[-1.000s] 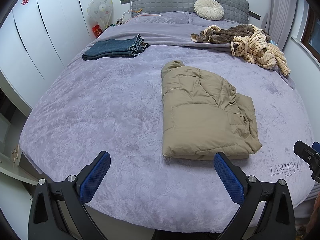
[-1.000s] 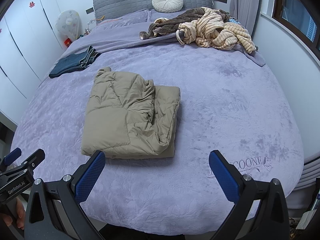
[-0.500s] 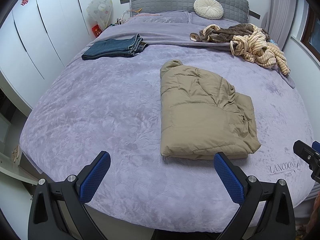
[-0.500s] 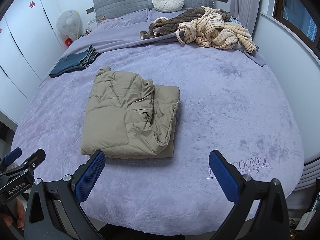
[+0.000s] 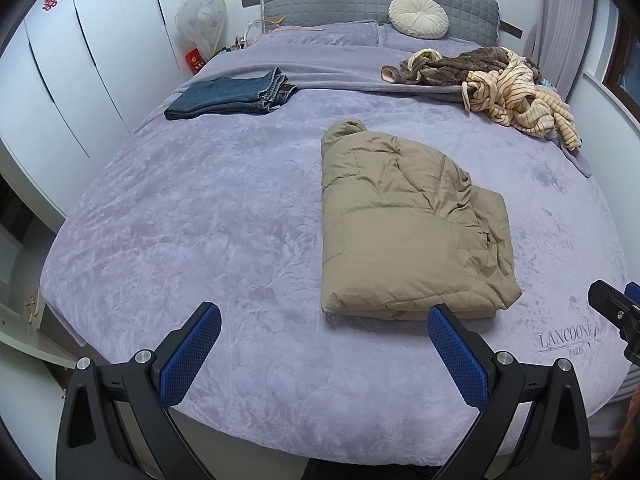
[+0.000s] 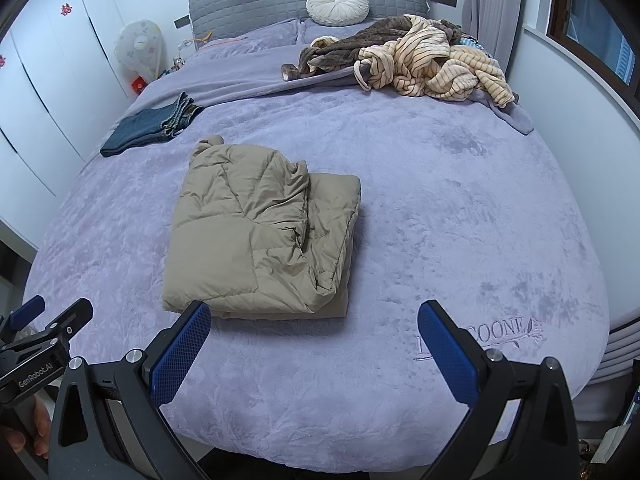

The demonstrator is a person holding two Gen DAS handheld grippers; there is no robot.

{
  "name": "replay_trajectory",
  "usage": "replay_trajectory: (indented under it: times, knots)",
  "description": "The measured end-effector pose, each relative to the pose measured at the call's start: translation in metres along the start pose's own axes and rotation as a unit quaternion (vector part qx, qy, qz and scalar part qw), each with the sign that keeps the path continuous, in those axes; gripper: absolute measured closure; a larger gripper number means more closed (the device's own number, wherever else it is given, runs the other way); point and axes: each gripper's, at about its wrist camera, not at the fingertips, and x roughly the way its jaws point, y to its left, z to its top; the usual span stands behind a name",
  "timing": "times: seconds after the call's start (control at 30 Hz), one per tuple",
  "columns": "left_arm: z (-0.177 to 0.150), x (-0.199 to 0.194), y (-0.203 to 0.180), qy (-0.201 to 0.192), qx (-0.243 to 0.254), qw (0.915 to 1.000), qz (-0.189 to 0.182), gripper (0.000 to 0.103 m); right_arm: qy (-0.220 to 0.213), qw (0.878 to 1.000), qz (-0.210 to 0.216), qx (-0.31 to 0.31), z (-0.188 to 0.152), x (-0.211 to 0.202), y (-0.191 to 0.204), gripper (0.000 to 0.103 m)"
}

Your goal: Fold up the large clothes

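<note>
A tan padded jacket (image 5: 404, 236) (image 6: 260, 236) lies folded into a thick rectangle on the purple bed cover (image 5: 192, 232) (image 6: 460, 216). My left gripper (image 5: 324, 316) hovers open over the bed's near edge, its right blue pad just short of the jacket's front edge. My right gripper (image 6: 314, 314) is open too, low at the foot of the bed, its left pad near the jacket's front left corner. Nothing is between either pair of fingers. Each view shows the other gripper at its side edge.
Folded blue jeans (image 5: 232, 94) (image 6: 154, 128) rest at the far left. A heap of striped and brown clothes (image 5: 504, 88) (image 6: 416, 56) lies at the far right near the grey headboard (image 5: 380, 0) and a round cushion (image 6: 337, 4). White wardrobes (image 5: 80, 52) line the left.
Both views shifted only slightly; the jacket lies as before and both grippers stay open.
</note>
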Motion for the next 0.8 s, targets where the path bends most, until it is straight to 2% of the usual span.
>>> replay_trajectory:
  times: [0.8]
  knots:
    - [-0.0007,-0.0006,0.0017,-0.005,-0.013,0.9998,0.012,0.0,0.0,1.0,0.0,0.001,-0.0002,0.0014,0.0027,0.0]
